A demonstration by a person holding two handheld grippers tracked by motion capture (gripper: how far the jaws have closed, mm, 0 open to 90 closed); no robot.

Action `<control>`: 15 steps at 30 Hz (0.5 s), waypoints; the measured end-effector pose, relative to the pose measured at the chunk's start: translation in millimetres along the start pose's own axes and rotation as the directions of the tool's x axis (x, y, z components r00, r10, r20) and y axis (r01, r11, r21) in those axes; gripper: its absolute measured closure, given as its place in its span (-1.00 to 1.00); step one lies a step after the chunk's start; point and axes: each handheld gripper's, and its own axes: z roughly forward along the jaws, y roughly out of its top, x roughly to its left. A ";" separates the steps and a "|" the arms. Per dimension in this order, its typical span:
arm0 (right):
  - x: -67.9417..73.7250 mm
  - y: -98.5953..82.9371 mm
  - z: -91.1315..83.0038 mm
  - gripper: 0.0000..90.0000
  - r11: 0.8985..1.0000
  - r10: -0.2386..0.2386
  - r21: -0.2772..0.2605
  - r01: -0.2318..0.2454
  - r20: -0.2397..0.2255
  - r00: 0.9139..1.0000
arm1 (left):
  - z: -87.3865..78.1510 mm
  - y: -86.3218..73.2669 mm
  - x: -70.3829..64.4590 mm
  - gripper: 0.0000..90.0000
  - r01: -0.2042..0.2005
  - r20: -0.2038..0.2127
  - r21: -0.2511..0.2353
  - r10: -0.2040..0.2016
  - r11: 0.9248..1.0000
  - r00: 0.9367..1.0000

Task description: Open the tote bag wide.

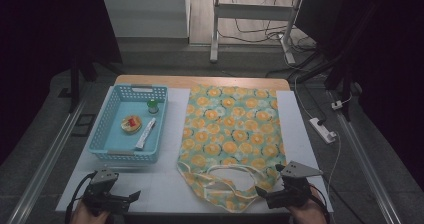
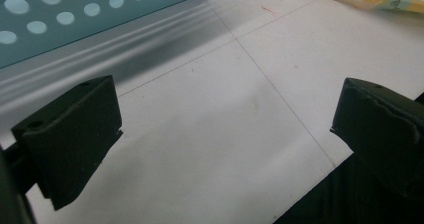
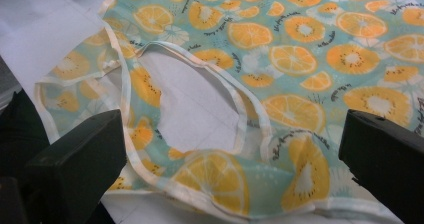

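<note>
A fabric bag printed with orange slices lies flat on the white table, its looped handles toward the near edge. My right gripper sits at the bag's near right corner, open, with the handles and printed cloth lying between and beyond its jaws. In the right gripper view the gripper holds nothing. My left gripper rests near the front left edge, open over bare table. Its own view shows the gripper with wide-apart jaws.
A light blue perforated basket stands at the left, holding a small green-capped bottle, a round item with red on it and a white tube. Its wall is just beyond the left gripper. A power strip lies on the floor to the right.
</note>
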 end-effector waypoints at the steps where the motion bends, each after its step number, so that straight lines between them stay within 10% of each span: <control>1: 0.6 1.1 1.5 -1.00 1.000 -0.006 0.007 0.006 -0.002 1.000 | 0.1 0.1 -0.1 -1.00 -0.001 0.000 0.001 0.001 1.000 1.000; 15: 10.1 17.9 28.2 -1.00 0.996 -0.023 0.089 0.027 -0.040 0.999 | 0.6 0.3 -0.8 -1.00 -0.008 0.000 0.002 0.008 1.000 1.000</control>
